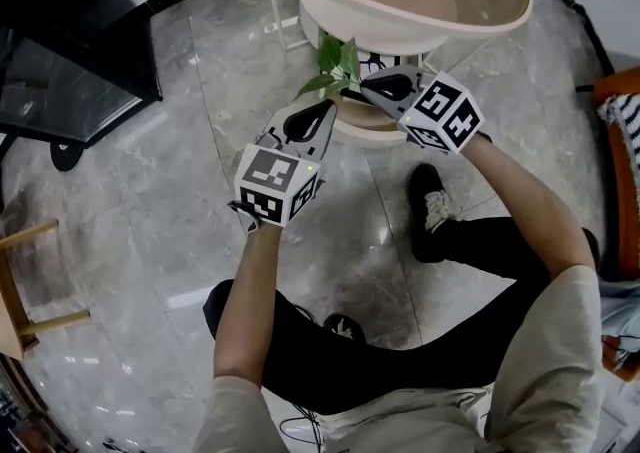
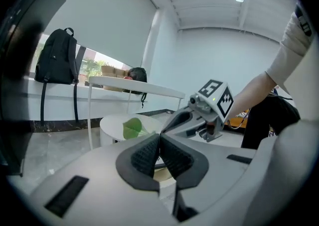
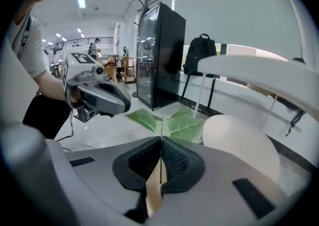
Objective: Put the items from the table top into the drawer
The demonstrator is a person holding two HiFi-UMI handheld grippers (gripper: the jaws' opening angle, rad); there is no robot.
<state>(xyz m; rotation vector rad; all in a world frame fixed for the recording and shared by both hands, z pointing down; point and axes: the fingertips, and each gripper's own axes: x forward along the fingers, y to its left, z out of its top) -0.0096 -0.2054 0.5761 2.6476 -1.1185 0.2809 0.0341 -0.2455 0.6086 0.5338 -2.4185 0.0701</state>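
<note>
A sprig with broad green leaves (image 1: 336, 63) hangs in front of the round white table (image 1: 400, 29) with its glass top. My right gripper (image 1: 368, 88) is shut on its thin stem, and in the right gripper view the leaves (image 3: 184, 126) spread just beyond the closed pads (image 3: 172, 157). My left gripper (image 1: 327, 107) is just left of and below the right one. Its jaws are shut with nothing visible between them. From the left gripper view I see a leaf (image 2: 132, 128) and the right gripper (image 2: 177, 119) ahead. The table's low round tier (image 1: 362, 127) lies under both tips.
A black glass-fronted cabinet (image 1: 62, 56) stands to the left, a wooden stool (image 1: 18, 306) at the near left and an orange chair (image 1: 622, 171) at the right edge. The person's legs and black shoe (image 1: 430, 203) cover the marble floor below the grippers. A black backpack (image 2: 56, 58) hangs by the window.
</note>
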